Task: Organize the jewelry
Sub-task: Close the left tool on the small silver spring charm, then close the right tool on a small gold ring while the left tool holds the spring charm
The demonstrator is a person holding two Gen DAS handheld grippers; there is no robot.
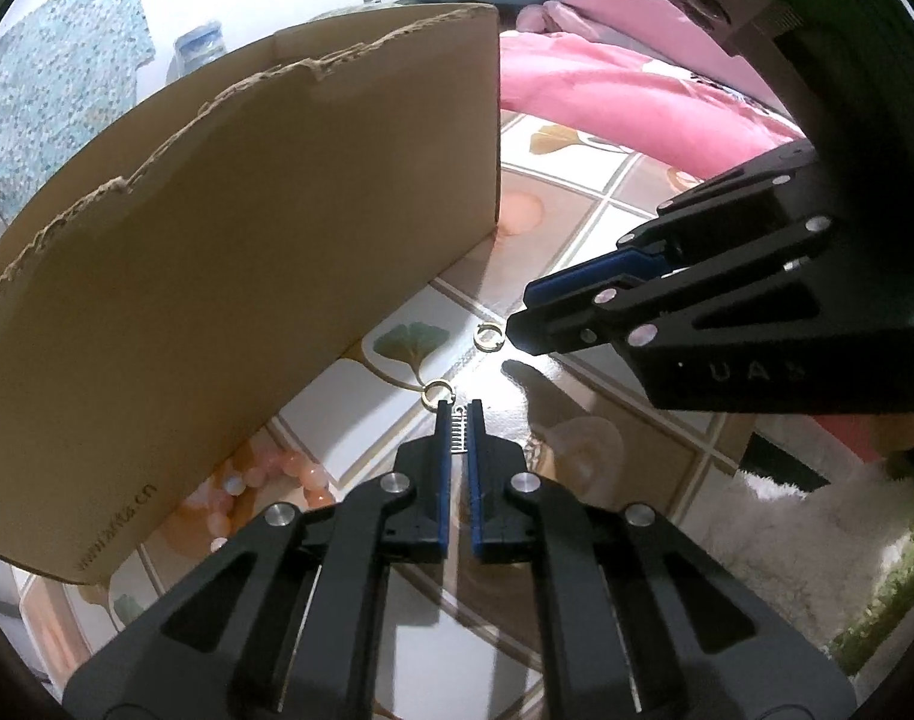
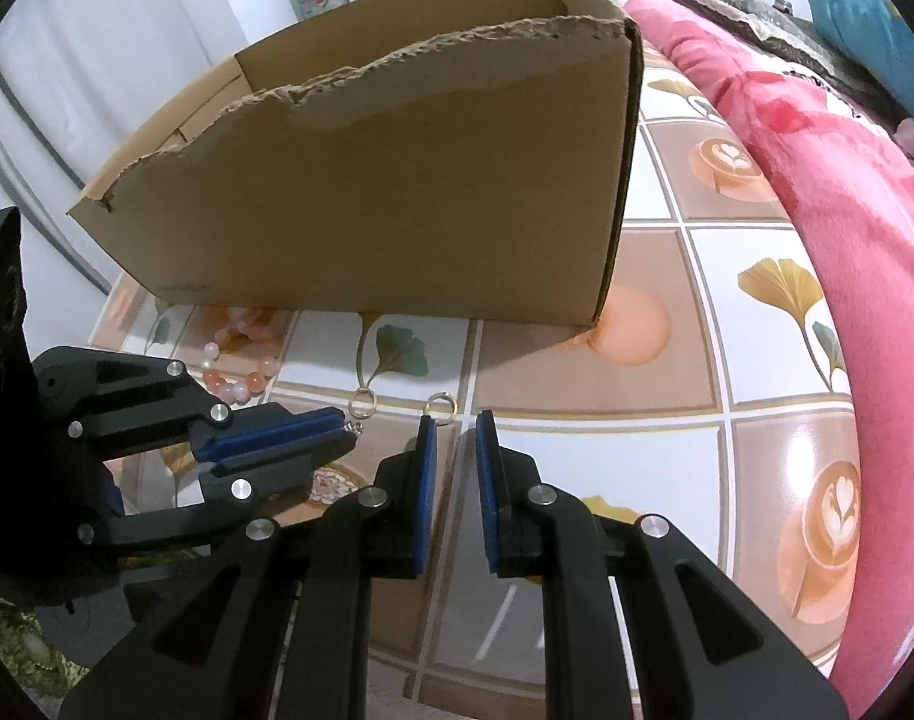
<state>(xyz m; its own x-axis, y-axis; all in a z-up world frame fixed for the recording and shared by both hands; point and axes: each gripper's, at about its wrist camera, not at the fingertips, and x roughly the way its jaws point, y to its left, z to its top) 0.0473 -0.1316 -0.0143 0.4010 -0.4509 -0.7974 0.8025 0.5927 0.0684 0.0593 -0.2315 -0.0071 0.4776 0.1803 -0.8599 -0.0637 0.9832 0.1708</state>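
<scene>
A tall brown cardboard box (image 2: 397, 192) with a torn top edge stood on a glossy tiled tablecloth (image 2: 757, 432) printed with ginkgo leaves and coffee cups. A pink quilt (image 2: 847, 192) lay bunched to the right. A peach-and-white bead bracelet (image 2: 241, 372) rested against the box's foot. The left gripper (image 1: 460, 417) was clenched on a small silver ridged charm (image 1: 460, 429) attached to 1 gold ring (image 1: 437, 391). The right gripper (image 2: 456, 426) hung nearly closed, grasping nothing, its tips near a 2nd gold ring (image 2: 441, 403).
</scene>
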